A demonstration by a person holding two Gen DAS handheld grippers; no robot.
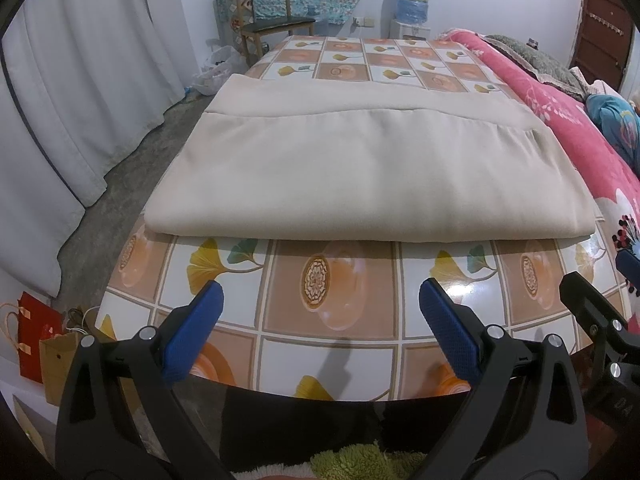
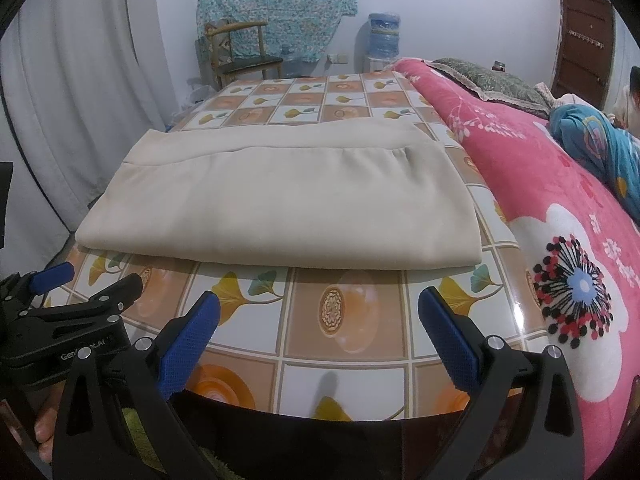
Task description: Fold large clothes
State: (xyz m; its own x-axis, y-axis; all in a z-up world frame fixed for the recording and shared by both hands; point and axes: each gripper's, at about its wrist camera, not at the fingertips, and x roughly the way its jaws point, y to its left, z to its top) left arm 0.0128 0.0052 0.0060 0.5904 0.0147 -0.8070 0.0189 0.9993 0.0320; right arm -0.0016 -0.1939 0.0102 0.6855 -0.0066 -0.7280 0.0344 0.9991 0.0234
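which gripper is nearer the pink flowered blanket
Right. The right gripper hovers open over the table's near edge, just beside the pink flowered blanket. The left gripper, also open, sits farther over, with the right one between it and the blanket.

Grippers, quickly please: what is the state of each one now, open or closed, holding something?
Left gripper: open, holding nothing, short of the folded beige cloth.
Right gripper: open, holding nothing, also short of the cloth.

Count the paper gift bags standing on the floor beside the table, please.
2, both in the left wrist view, at the table's near left corner: a red bag and a brown bag in front of it. Others may be hidden.
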